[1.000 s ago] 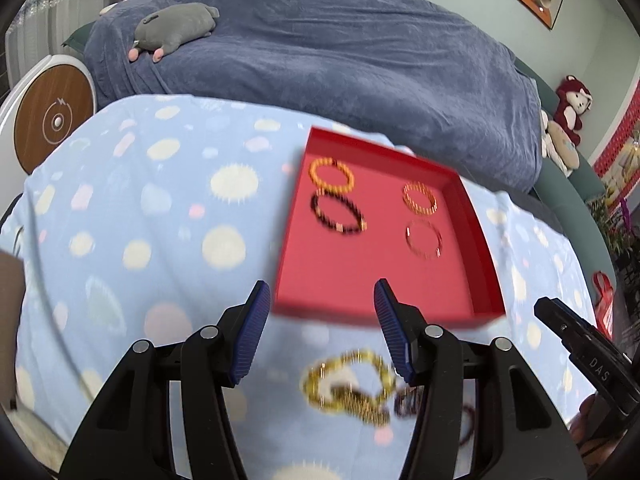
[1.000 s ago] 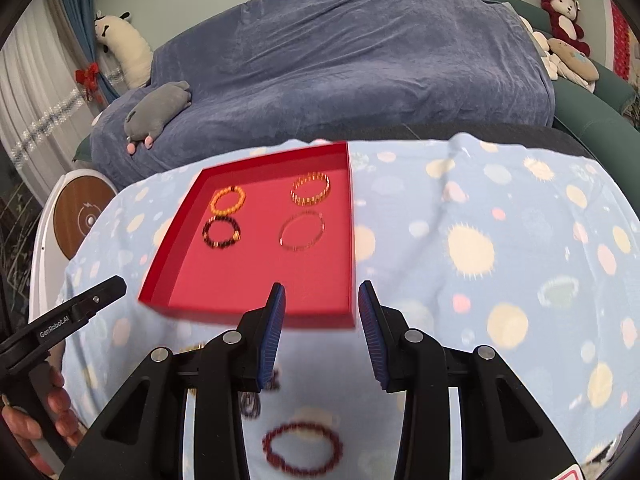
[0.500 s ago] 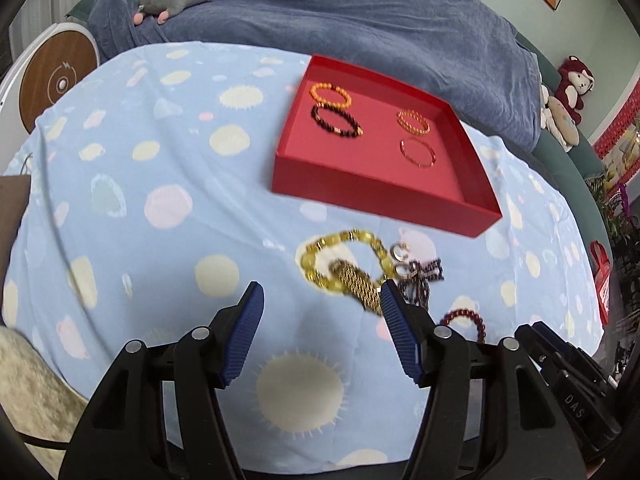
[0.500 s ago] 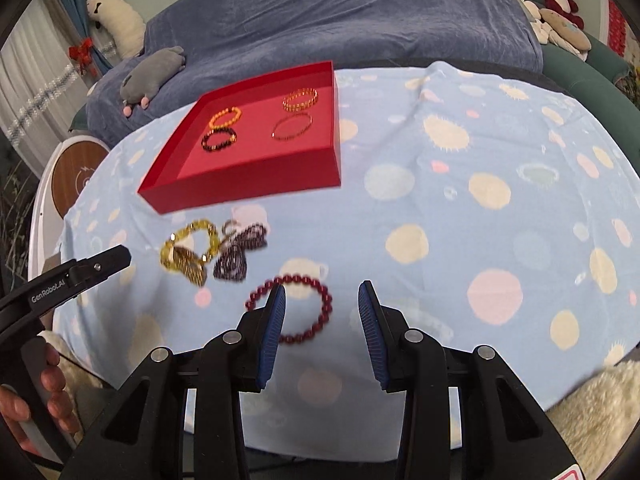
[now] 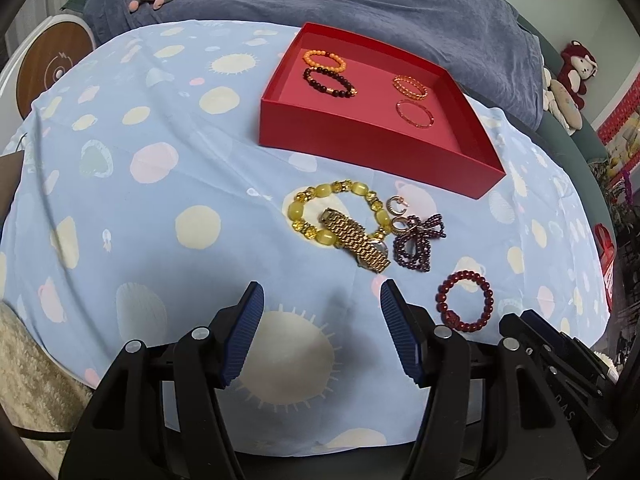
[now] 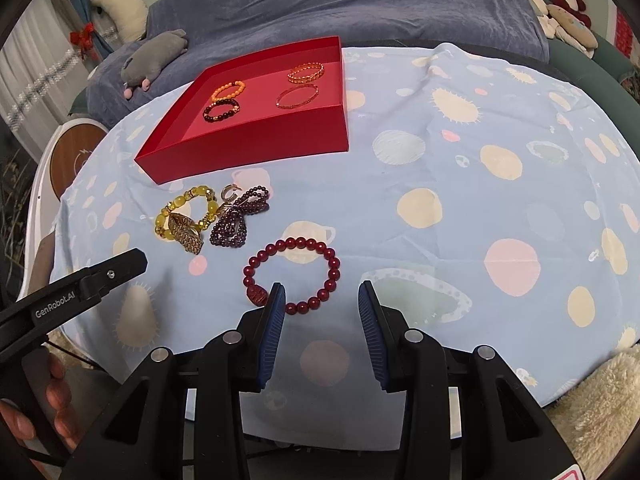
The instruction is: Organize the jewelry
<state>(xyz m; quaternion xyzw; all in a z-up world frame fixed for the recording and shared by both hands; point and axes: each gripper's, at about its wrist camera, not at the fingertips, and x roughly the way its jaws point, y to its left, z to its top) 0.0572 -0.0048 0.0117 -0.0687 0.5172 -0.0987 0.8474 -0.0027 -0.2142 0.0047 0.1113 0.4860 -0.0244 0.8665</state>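
A red tray [image 5: 360,142] [image 6: 248,148] sits on the dotted blue cloth and holds several bracelets: orange beads [image 5: 324,60], dark beads [image 5: 328,82], a gold chain [image 5: 410,86] and a thin red bangle [image 5: 414,114]. Loose in front of it lie a yellow bead bracelet [image 5: 296,212], a gold watch band [image 5: 356,240], a purple bead strand [image 5: 416,244] and small earrings [image 5: 396,206]. A dark red bead bracelet [image 6: 292,276] [image 5: 464,300] lies apart. My left gripper [image 5: 321,286] is open, just short of the pile. My right gripper [image 6: 322,285] is open, at the red bracelet's near edge.
The cloth's near edge [image 5: 280,444] curves just under my fingers, with a fluffy rug [image 6: 592,400] below. A blue-covered sofa [image 6: 360,8] with plush toys stands behind the table. A round white device with a wooden top [image 5: 52,68] stands at the left.
Both grippers have pulled back from the tray and tipped down. The tray now sits farther off, and the loose jewellery has come into full view ahead of the fingers. The left jaws stand slightly wider.
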